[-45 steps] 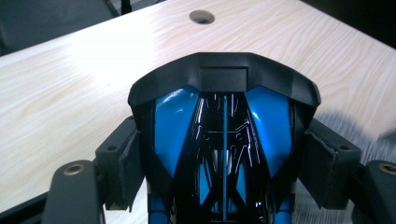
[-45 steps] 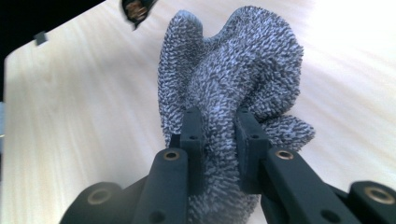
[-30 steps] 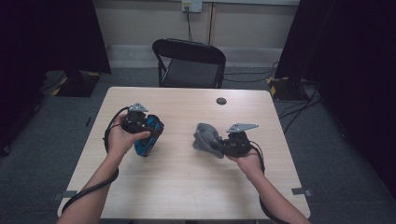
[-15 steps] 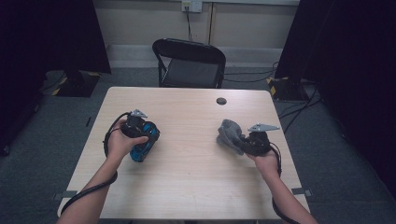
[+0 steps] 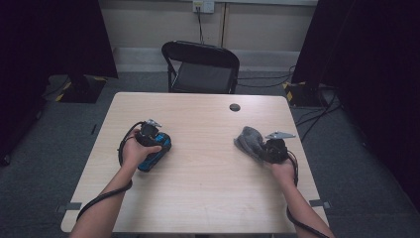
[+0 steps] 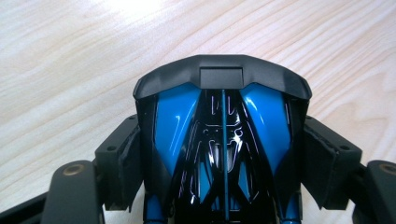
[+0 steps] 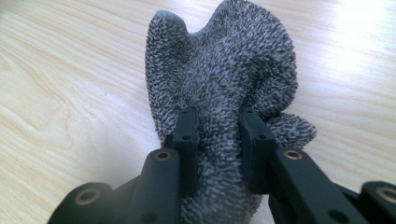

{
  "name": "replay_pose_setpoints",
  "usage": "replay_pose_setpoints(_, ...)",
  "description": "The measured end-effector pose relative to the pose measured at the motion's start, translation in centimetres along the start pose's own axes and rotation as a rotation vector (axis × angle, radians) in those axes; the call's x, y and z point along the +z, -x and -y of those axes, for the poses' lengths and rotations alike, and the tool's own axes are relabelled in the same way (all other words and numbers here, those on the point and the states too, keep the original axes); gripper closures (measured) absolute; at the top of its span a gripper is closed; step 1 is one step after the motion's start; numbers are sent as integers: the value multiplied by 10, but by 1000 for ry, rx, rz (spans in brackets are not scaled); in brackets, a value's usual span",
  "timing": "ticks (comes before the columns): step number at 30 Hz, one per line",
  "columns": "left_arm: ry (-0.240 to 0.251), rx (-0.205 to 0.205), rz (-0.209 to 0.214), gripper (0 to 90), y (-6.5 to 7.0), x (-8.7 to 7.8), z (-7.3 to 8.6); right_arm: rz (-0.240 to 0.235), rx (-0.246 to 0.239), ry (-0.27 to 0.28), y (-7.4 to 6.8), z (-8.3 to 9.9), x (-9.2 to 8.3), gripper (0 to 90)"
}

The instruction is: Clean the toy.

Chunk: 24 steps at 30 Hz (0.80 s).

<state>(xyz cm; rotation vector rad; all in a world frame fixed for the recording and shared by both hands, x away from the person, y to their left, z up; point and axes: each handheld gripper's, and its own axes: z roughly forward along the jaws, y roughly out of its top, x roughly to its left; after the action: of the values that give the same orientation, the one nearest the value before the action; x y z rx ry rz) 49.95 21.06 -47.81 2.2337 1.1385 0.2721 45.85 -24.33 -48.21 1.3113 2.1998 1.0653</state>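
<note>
Blue-and-black glossy toy car sits clamped across its body in my left gripper, low over the left half of the wooden table. My right gripper, its jaws just easing apart, still pinches the grey towelling cloth resting on the right side.

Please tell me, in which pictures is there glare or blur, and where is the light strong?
High view: dark room edges, the pale wooden table evenly lit. Left gripper view: sharp, with bright reflections on the glossy blue and black plastic object. Right gripper view: glare on the wood at upper right; the fuzzy grey cloth is sharp, the nearest jaw parts soft.
</note>
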Motion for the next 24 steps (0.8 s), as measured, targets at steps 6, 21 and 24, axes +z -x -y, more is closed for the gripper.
replay_pose_setpoints(6,2,17,-16,252,3,5,2,7,-1,-6,0,3,3,667)
replay_pose_setpoints(21,-5,22,-30,239,4,11,5,40,-20,15,-2,2,0,382)
replay_pose_setpoints(24,10,0,-32,221,4,8,4,54,-39,27,-5,0,-3,293)
